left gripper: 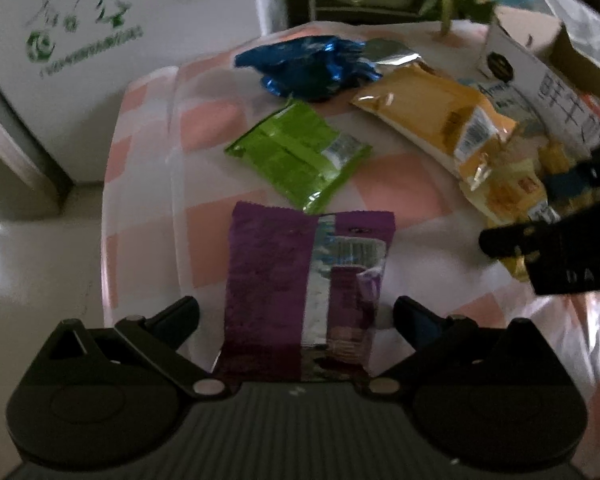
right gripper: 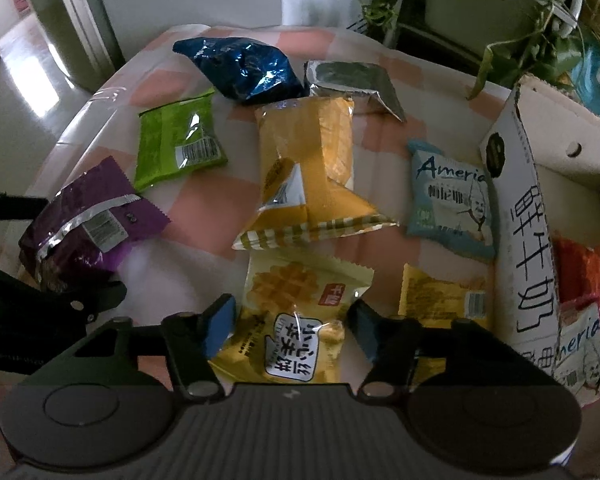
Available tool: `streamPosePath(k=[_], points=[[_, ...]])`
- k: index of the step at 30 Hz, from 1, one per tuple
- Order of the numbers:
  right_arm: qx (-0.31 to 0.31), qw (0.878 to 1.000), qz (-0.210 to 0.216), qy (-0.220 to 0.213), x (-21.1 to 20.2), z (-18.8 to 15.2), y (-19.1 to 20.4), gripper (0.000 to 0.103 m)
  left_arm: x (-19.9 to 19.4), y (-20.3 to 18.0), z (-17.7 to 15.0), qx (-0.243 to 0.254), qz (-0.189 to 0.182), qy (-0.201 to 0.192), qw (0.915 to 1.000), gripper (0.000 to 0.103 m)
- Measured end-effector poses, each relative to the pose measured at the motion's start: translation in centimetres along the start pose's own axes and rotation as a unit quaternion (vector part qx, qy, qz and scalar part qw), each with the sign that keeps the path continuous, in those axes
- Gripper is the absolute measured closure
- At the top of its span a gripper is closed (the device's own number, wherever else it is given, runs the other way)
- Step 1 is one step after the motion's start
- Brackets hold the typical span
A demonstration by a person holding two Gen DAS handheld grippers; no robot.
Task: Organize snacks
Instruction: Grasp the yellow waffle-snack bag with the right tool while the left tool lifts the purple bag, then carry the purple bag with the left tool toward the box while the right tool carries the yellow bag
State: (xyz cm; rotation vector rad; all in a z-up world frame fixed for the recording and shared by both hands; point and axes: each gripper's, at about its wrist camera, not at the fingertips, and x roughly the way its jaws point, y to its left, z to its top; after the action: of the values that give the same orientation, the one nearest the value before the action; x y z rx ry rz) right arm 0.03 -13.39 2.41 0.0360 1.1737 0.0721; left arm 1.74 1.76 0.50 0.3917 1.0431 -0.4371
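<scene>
Left gripper [left gripper: 296, 312] spread wide around the purple snack bag [left gripper: 304, 292] – pads clear of it. Right gripper [right gripper: 292, 328] clamped on the pale yellow waffle packet [right gripper: 300, 316] (blue pads pressing both edges), low over the pink-checked tabletop [right gripper: 172, 76] – cardboard box [right gripper: 540, 184] just beside.

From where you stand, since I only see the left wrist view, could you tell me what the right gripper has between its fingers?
Observer: The right gripper is closed on a pale yellow waffle-biscuit packet.
Operator: Thank you. Is anything already inside the open cardboard box?
Observer: Yes, an orange-red foil packet lies inside the open cardboard box.
Operator: Anything else?
Observer: A white printed packet lies in front of it.
</scene>
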Motion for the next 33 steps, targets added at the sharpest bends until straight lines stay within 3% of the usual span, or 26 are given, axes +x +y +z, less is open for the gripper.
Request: streamPosePath(k=[4,6,9,21,33], points=[[-0.008,1.0,0.009,-0.004,-0.1,-0.1,-0.4,0.042,-0.4,-0.6,0.0,0.014,0.0,-0.007,0.9999,0.01],[-0.011,1.0,0.015,-0.005,-0.3,-0.2,-0.5,0.043,-0.8,-0.6,0.0,0.007,-0.016,-0.008,0.9998,0.024],[-0.009,1.0,0.028,-0.005,-0.4,-0.1,-0.9,0.045,-1.2,-1.0,0.0,0.012,-0.026,-0.011,0.9995,0.038],[-0.011,0.998,0.064,-0.021,-2.3,-0.7,-2.1,0.045,-2.1,-1.0,-0.1,-0.003,-0.033,-0.01,0.9994,0.042],[-0.037,0.995,0.085,-0.039,-4.1,-0.9,-1.8,0.045,-4.1,-2.2,0.0,0.01,-0.015,-0.026,0.9995,0.042]])
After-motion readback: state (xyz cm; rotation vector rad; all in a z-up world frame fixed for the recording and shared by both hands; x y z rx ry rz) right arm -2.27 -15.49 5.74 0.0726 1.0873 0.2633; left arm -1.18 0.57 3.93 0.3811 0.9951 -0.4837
